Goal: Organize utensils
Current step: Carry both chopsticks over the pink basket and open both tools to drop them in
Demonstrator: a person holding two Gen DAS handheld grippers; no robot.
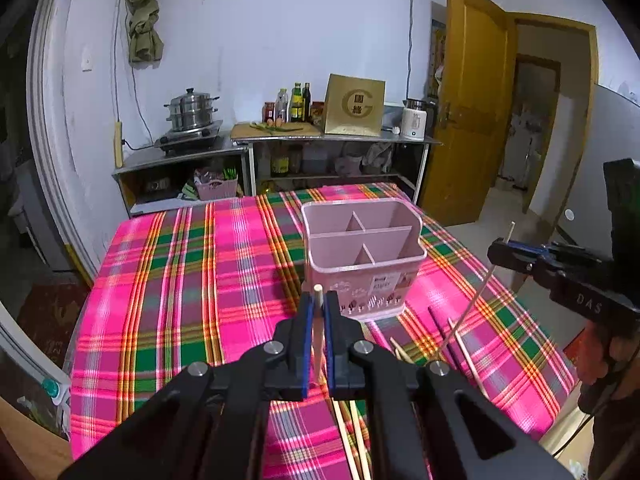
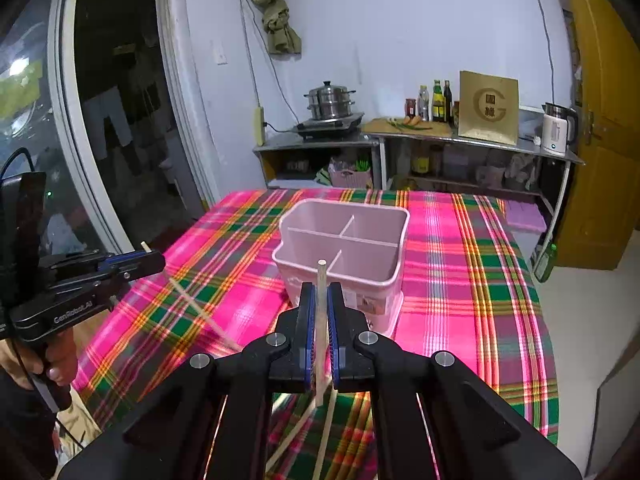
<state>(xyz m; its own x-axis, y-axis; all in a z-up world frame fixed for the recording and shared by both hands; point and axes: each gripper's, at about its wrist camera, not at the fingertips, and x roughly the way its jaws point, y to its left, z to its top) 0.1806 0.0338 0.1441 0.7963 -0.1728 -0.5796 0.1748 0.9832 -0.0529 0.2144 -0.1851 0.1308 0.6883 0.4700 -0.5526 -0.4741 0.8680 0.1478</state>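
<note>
A pink utensil holder (image 1: 362, 254) with several empty compartments stands on the plaid tablecloth; it also shows in the right wrist view (image 2: 344, 252). My left gripper (image 1: 319, 300) is shut on a wooden chopstick (image 1: 318, 320), held just short of the holder. My right gripper (image 2: 322, 296) is shut on another wooden chopstick (image 2: 321, 312), also just short of the holder. The right gripper appears in the left wrist view (image 1: 508, 250), the left one in the right wrist view (image 2: 150, 258). Several loose chopsticks (image 1: 460, 344) lie on the cloth by the holder.
The table's plaid cloth (image 1: 180, 280) ends at edges on all sides. Behind it stand metal shelves with a steamer pot (image 1: 192, 110), bottles (image 1: 296, 102), a cardboard box (image 1: 354, 106) and a kettle (image 1: 414, 124). A yellow door (image 1: 468, 120) is open at right.
</note>
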